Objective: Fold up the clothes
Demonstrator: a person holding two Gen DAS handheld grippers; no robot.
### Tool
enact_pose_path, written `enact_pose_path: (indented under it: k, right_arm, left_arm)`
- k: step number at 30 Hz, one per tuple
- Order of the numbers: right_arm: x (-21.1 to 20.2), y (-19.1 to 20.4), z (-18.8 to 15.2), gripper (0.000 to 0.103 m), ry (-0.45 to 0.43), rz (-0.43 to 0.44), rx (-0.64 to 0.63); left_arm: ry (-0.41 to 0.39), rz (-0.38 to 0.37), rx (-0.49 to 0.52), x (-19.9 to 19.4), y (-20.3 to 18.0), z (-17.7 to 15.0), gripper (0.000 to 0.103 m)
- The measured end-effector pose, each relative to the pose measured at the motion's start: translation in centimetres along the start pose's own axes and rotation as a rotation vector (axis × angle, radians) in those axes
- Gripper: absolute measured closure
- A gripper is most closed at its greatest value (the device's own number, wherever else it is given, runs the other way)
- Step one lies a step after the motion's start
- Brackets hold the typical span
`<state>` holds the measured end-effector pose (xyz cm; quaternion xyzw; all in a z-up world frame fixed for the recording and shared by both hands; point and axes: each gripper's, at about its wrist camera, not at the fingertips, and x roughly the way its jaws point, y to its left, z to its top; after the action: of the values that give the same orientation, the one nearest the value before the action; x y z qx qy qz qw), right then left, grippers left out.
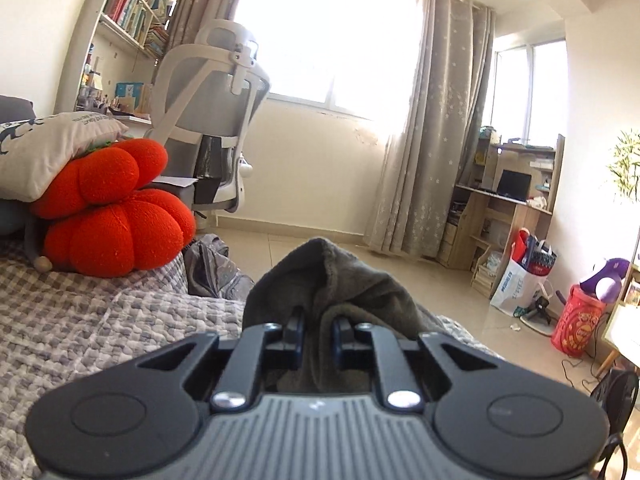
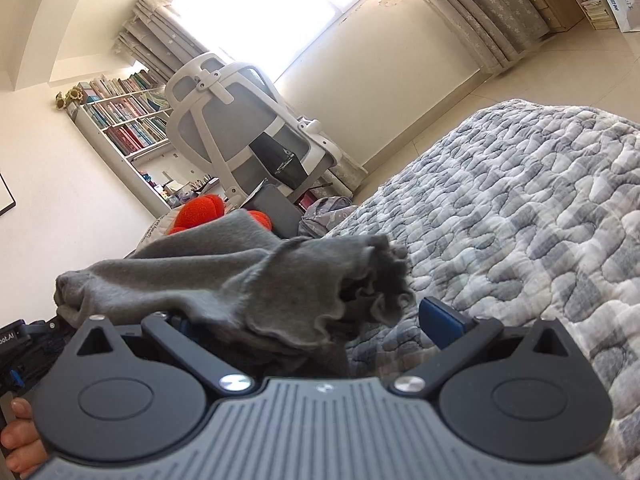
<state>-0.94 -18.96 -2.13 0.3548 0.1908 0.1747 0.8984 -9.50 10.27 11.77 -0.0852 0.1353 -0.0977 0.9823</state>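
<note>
**Grey garment pinched at left, loose at right, over the bed**

Bed (image 2: 520, 208) with grey-checked quilt, filling the lower field in both wrist views; office chair (image 1: 212, 120) and bookshelf (image 1: 136, 4) beyond, two orange cushions (image 1: 116, 204) at the bed's far corner.

Grey garment (image 2: 224, 276) bunched and raised off the quilt, strung roughly crosswise ahead of the right hand-held gripper (image 2: 320, 320), long axis running toward the left side of that view. Ruffled hem end lying between the right jaws, nearer the left finger; blue right pad (image 2: 444, 318) clear of the cloth. Right jaws spread wide, nothing pressed.

Left hand-held gripper (image 1: 318, 338) closed on a fold of the same garment (image 1: 328, 280), cloth peaking just above and ahead of the narrowed jaws.

Judgement: left hand already in charge of its end; right hand nearest the free hem, directly ahead between its fingers. Closing there likely needed before stretching the garment flat.
</note>
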Motion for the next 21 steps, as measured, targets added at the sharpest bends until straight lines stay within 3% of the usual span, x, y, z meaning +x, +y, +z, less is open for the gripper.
enact_pose_path:
  k: [4, 8, 10, 12, 15, 21]
  right_arm:
    - [0.2, 0.2, 0.1, 0.0, 0.005, -0.011, -0.013]
    - [0.5, 0.5, 0.1, 0.0, 0.013, -0.028, -0.03]
    - [0.9, 0.9, 0.0, 0.0, 0.025, -0.046, -0.051]
    - [1.2, 1.1, -0.1, 0.0, 0.042, -0.048, -0.071]
    - [1.7, 1.6, -0.6, 0.0, 0.079, -0.027, -0.107]
    - [2.7, 2.9, -1.4, 0.0, 0.134, -0.039, -0.194]
  left_arm:
    - [-0.001, 0.092, -0.028, -1.3, 3.5, 1.2, 0.089]
    - [0.11, 0.242, -0.026, 0.8, 8.8, -0.4, 0.088]
    - [0.185, 0.318, 0.009, 1.8, 10.6, -1.6, 0.082]
    - [0.204, 0.351, 0.029, 1.3, 11.7, -2.7, 0.068]
    - [0.176, 0.342, 0.066, -0.3, 11.5, -3.3, 0.049]
    - [0.081, 0.331, 0.195, -3.1, 9.2, -3.4, 0.023]
